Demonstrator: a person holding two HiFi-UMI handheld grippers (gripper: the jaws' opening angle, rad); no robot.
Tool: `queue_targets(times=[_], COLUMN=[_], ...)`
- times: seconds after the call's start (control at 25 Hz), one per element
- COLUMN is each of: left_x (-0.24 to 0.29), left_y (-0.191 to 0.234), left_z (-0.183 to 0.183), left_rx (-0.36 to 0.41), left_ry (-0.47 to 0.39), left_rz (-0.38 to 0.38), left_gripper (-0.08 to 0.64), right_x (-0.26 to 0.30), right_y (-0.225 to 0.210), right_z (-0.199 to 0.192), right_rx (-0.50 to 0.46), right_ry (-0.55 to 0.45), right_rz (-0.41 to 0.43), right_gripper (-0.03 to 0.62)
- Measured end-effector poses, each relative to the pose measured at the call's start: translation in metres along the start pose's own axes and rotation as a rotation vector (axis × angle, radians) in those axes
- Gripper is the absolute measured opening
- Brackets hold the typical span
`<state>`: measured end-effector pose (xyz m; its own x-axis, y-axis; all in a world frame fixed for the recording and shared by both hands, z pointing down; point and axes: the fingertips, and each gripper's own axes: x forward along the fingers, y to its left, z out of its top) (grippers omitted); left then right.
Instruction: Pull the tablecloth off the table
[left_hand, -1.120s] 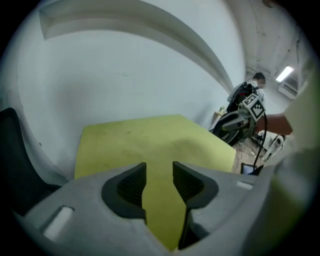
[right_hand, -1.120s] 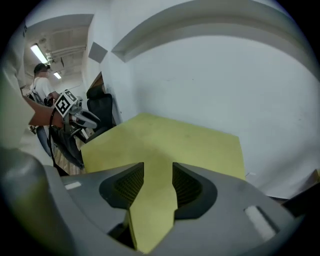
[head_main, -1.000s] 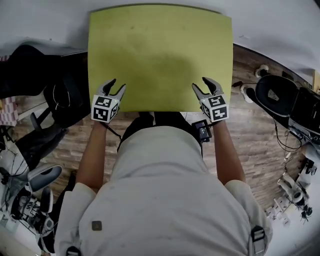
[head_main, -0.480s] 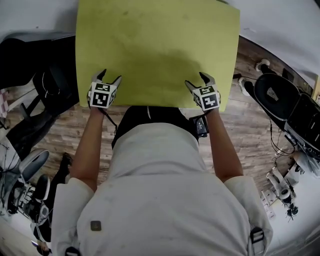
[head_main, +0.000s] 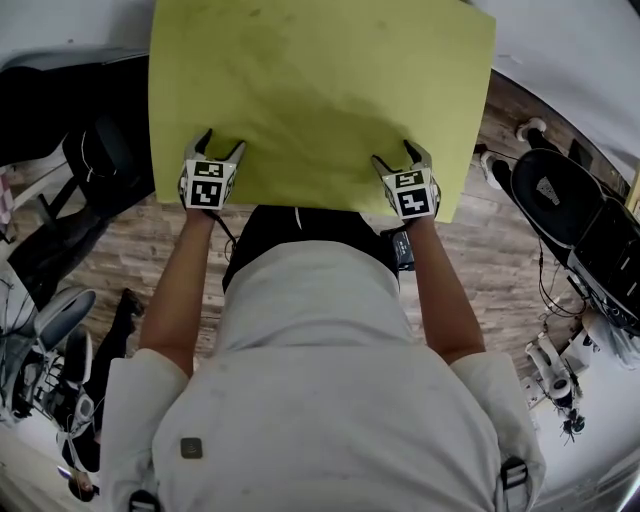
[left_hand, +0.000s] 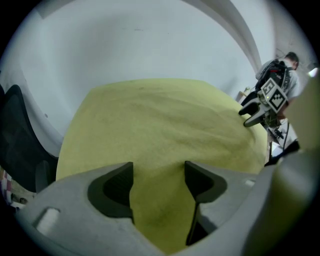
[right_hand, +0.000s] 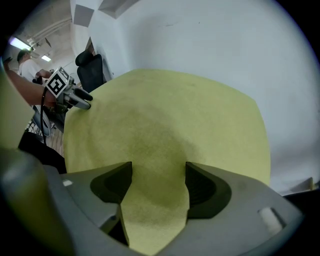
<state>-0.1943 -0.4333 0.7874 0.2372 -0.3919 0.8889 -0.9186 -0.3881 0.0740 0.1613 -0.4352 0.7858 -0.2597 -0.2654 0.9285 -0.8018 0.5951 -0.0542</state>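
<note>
The yellow-green fabric tablecloth (head_main: 320, 100) has its near edge between the just-opened, unclamped jaws of the left gripper (head_main: 222, 142) and the right gripper (head_main: 396, 153); it hides the table.

Workroom or lab: wood-plank floor (head_main: 500, 250), plain white wall (left_hand: 150, 45), black office chair (head_main: 95, 165) left of the left tool (head_main: 221, 143), black cases (head_main: 555, 200) and loose cables (head_main: 556, 292) right of the right tool (head_main: 397, 153).

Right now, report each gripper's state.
Left gripper: open, jaws just opening, tablecloth between them, not gripped.
Right gripper: open, jaws just opening, tablecloth between them, not gripped.
</note>
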Motion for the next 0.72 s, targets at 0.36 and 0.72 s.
queue_targets(times=[0.36,0.72], left_x=[0.002,0.005], left_y=[-0.011,-0.019], left_z=[0.014,0.023], left_rx=[0.040,0.010], left_ry=[-0.027,-0.014], left_rz=[-0.017,-0.088], left_gripper=[0.085,0.003], right_x=[0.000,0.001], right_y=[0.013,0.018], right_z=[0.011,0.018], right_rx=[-0.005,-0.014], right_ry=[-0.033,-0.012], right_rz=[0.020,0.068], right_gripper=[0.130,0.014])
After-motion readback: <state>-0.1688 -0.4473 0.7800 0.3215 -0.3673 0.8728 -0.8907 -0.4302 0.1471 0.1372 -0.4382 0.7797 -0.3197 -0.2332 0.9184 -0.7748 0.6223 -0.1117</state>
